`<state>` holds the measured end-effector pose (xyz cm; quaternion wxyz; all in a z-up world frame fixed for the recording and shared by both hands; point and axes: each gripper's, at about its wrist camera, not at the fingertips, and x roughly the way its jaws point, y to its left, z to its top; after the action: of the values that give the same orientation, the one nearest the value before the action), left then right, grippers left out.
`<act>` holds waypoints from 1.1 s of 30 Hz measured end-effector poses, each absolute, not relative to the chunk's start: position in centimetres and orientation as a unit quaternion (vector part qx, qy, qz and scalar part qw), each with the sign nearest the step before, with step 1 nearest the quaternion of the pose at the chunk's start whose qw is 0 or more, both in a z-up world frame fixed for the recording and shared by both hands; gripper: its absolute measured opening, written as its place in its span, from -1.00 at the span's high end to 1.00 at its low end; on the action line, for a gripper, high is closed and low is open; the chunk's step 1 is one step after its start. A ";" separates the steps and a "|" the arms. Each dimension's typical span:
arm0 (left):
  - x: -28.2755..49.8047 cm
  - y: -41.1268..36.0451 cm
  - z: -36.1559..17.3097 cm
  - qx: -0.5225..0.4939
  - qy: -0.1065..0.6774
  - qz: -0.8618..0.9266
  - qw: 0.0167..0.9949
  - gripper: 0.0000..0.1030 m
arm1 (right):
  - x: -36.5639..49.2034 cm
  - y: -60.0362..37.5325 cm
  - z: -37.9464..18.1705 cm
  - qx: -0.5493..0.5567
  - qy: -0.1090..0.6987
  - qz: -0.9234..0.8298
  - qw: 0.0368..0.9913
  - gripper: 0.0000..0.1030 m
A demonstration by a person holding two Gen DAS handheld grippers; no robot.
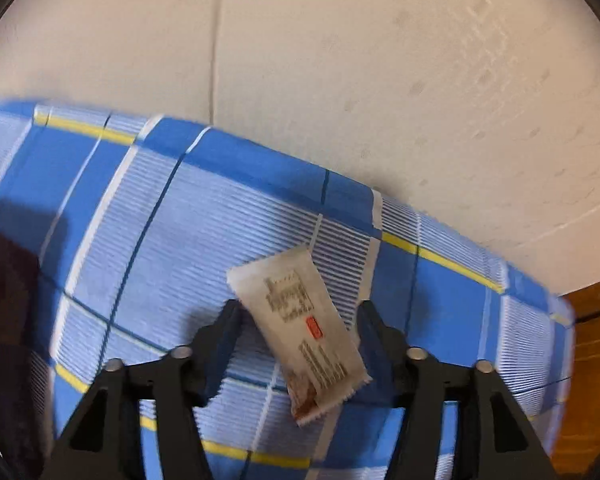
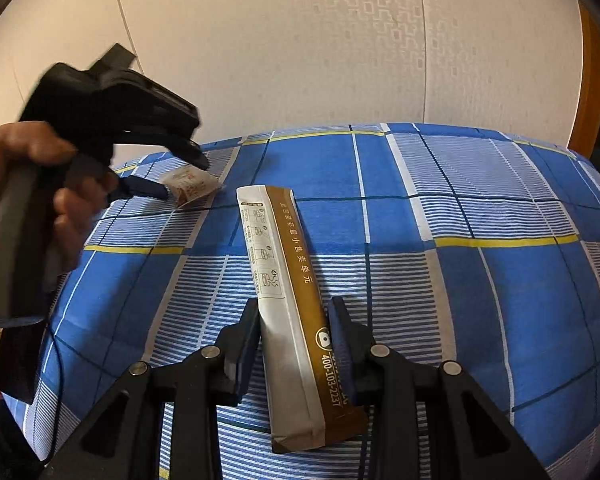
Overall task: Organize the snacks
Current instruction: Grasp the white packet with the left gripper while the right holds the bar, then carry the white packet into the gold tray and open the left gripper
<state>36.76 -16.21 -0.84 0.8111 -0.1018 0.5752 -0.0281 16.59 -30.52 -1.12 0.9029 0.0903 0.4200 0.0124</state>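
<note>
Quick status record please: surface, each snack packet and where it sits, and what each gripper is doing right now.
surface: blue plaid cloth, wallpapered wall behind
small packet: white sachet lying on the cloth, between the left gripper's fingers, no pad pressing on it
long packet: brown and white stick pack, near end between the right gripper's fingers
left gripper: open, pointing down over the sachet
right gripper: shut on the stick pack
packets: apart, not touching

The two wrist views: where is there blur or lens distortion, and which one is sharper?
Left wrist view: blurred overall, the small white packet and plaid cloth smeared, the cloth's edge bowed by the fisheye. Right wrist view: sharper, print on the long brown stick packet readable; only the left gripper and hand are blurred.
</note>
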 end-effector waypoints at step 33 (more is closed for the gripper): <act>14.5 -10.5 -1.5 0.076 0.451 -0.143 0.878 0.32 | 16.9 -28.8 -1.2 0.018 0.433 -0.020 0.901 0.33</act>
<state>14.46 -10.50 -1.46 0.8776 0.0759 0.4510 -0.1435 16.93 -28.78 -1.19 0.9011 0.0182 0.4328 -0.0203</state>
